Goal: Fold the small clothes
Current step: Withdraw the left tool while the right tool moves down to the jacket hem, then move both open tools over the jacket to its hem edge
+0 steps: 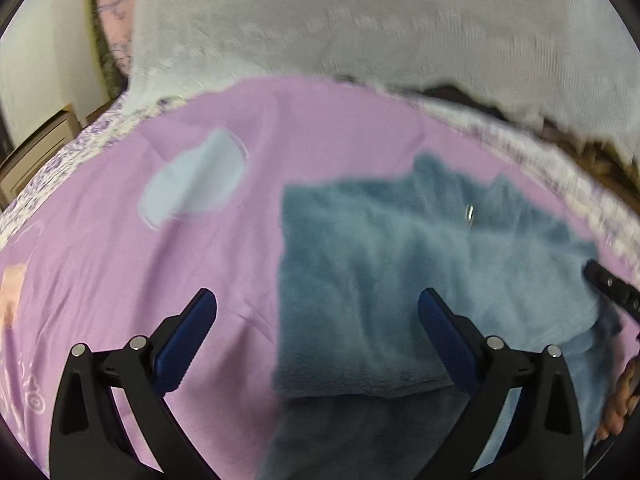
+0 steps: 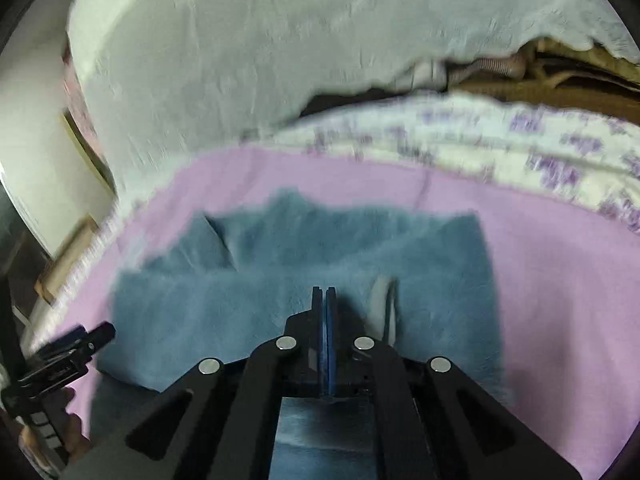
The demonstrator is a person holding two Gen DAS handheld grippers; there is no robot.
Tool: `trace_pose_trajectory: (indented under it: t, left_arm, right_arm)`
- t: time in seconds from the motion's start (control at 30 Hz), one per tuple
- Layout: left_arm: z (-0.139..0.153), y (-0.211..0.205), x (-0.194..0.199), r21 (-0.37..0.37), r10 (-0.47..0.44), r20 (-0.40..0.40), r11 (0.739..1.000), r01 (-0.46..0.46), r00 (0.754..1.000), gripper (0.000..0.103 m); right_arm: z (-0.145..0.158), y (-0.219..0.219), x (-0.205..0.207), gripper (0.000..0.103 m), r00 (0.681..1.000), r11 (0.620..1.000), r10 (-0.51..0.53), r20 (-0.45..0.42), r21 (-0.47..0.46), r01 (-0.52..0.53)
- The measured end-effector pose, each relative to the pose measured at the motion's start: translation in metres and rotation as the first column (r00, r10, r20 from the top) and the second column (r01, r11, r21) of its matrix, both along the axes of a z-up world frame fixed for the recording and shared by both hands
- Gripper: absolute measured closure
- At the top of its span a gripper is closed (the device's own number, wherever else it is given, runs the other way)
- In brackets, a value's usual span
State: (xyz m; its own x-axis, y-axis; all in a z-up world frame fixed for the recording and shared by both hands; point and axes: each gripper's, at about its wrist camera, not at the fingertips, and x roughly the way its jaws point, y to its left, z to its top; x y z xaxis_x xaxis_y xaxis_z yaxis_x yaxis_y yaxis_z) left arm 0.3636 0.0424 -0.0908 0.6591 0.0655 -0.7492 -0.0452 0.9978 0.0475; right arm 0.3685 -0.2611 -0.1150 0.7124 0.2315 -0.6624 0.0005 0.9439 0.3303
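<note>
Leftmost in the left wrist view, a strip of pale wall (image 1: 44,52) and a wooden piece of furniture (image 1: 36,152) show past the edge of the bed. Next comes the lilac bedsheet (image 1: 120,260), which carries a pale blue oval print (image 1: 196,178) and covers most of the lower scene. Above the sheet a white fluffy blanket (image 1: 360,20) is heaped across the top.

The left gripper (image 1: 316,312) hovers over the sheet with its jaws spread wide and nothing between the blue pads; its left finger stands over bare lilac, its right finger over the garment. That garment, a blue-grey fleece garment (image 1: 400,264), lies flat on the sheet right of centre, its straight left edge falling between the two fingers. A small shiny metal bit sits on its upper part, too blurred to identify. At the far right edge the tip of the right gripper (image 1: 610,286) shows above the fleece.

From the right wrist view, the right gripper's jaws are pressed together, pad against pad; a fold of blue cloth shows right under its frame, but I cannot tell whether the pads pinch any fleece. Both views are blurred.
</note>
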Motion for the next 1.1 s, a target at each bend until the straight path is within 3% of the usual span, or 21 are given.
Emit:
trace_pose_trajectory:
  t: [0.07,0.1,0.23,0.33,0.4,0.47,0.53,0.7,0.83,0.9,0.97,1.03,1.1]
  left_arm:
    - [-0.034,-0.009,0.020,0.065,-0.002,-0.146,0.998,0.012,0.989,0.004]
    - [-0.038,-0.009,0.024,0.045,0.001,-0.162,0.999,0.006,0.987,0.004]
    - [-0.030,-0.002,0.016,0.015,0.015,-0.123,1.000,-0.013,0.992,0.004]
    - [-0.009,-0.004,-0.002,0.025,0.014,-0.004,1.000,-0.014,1.000,0.004]
    - [-0.001,-0.007,-0.011,0.032,0.008,0.044,0.999,-0.009,0.999,0.004]
    - [-0.011,-0.010,-0.004,0.083,0.009,-0.001,0.996,-0.009,1.000,0.004]
    - [-0.035,-0.013,0.012,0.111,0.015,-0.119,0.994,-0.001,0.993,0.004]
    - [-0.013,-0.005,0.003,0.050,0.020,-0.045,0.999,-0.018,0.999,0.004]
    - [0.013,-0.004,-0.001,-0.064,-0.001,0.025,0.998,0.003,1.000,0.004]
    - [0.007,-0.014,0.005,-0.033,-0.028,-0.003,0.999,0.028,1.000,0.004]
    - [-0.017,-0.031,0.013,0.049,-0.030,-0.054,0.998,0.033,0.998,0.004]
    - [-0.035,-0.043,0.019,0.113,-0.036,-0.097,0.993,0.047,0.995,0.004]
    - [-0.029,-0.048,0.010,0.154,-0.039,-0.051,0.987,0.046,0.998,0.004]
  right_arm:
    - [-0.017,-0.012,0.009,0.103,0.997,0.998,0.003,-0.076,0.064,0.002]
    - [-0.016,-0.016,0.010,0.103,0.997,0.996,0.001,-0.075,0.088,0.006]
    - [-0.005,-0.014,-0.006,0.099,1.000,0.998,-0.014,-0.016,0.061,0.015]
    - [0.011,-0.001,-0.032,0.096,0.998,1.000,0.015,0.054,-0.011,-0.015]
    - [0.014,0.006,-0.040,0.084,0.998,0.998,0.035,0.056,-0.052,-0.032]
    - [0.006,0.010,-0.038,0.073,0.999,0.995,0.040,0.008,-0.095,-0.039]
    - [-0.008,0.013,-0.028,0.073,0.998,0.993,0.046,-0.045,-0.104,-0.051]
    - [0.009,0.010,-0.030,0.073,1.000,0.996,0.031,0.001,-0.084,-0.031]
    - [0.027,0.020,-0.015,0.066,0.998,0.993,0.052,0.034,-0.109,-0.048]
    - [0.019,0.026,0.000,0.064,0.998,0.991,0.057,0.000,-0.124,-0.057]
    - [-0.003,0.028,0.014,0.063,0.995,0.989,0.059,-0.078,-0.132,-0.069]
    - [-0.007,0.028,0.012,0.063,0.996,0.988,0.068,-0.062,-0.132,-0.076]
    - [0.002,0.028,0.003,0.063,0.998,0.988,0.049,-0.026,-0.146,-0.052]
